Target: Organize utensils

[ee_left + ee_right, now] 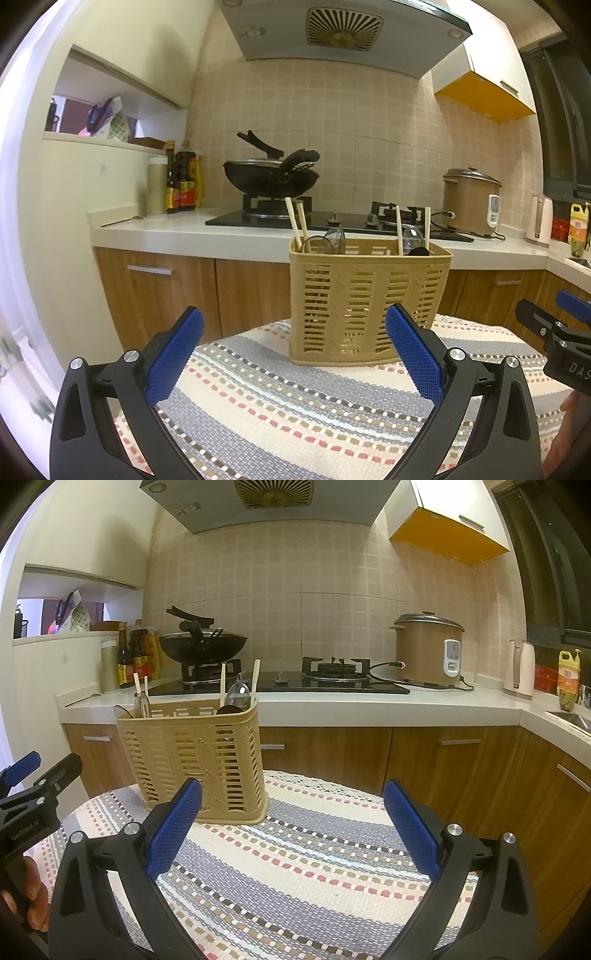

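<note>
Two matching black-and-blue handheld grippers

The left gripper [293, 350] and right gripper [291, 823] have black arms, silver round screws and blue cross-hatched pads [173, 830]; white lettering marks the bodies, and bare skin shows on the left hand [35, 897].

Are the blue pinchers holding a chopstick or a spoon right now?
No, nothing is held. The left gripper and right gripper are both open, with only the striped cloth between their fingers. The utensils sit in the basket.

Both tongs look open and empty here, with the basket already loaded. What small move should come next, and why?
Probably ease the left tongs forward toward the beige utensil basket. They are open, empty and aimed at it; the chopsticks and spoons stand unevenly inside. The right tongs point past it.
</note>
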`<state>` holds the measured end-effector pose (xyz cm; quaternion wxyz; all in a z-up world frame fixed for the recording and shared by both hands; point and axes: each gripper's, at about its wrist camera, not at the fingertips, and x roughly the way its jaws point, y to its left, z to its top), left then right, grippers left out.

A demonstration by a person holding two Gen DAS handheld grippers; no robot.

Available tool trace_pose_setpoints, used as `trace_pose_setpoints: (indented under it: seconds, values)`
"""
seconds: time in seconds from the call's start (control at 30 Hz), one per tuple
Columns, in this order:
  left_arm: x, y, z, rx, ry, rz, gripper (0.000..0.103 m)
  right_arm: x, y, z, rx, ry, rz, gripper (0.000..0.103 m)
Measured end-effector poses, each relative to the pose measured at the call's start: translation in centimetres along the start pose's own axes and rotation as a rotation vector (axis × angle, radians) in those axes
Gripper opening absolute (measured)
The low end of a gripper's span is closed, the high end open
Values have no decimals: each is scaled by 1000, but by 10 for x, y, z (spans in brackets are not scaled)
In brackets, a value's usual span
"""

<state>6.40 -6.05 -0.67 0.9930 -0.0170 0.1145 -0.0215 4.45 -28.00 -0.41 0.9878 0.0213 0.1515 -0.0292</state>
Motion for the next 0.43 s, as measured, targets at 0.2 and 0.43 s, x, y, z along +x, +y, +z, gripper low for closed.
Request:
trace_pose_setpoints:
  seconds: [0.2, 0.43]
  values:
    - [0, 3, 1, -14, 0, 2, 96, 0, 1, 0, -2, -1, -1, 95]
    - [4, 5, 0, -32, 25, -20, 96, 1, 1, 0, 4, 1, 2, 95]
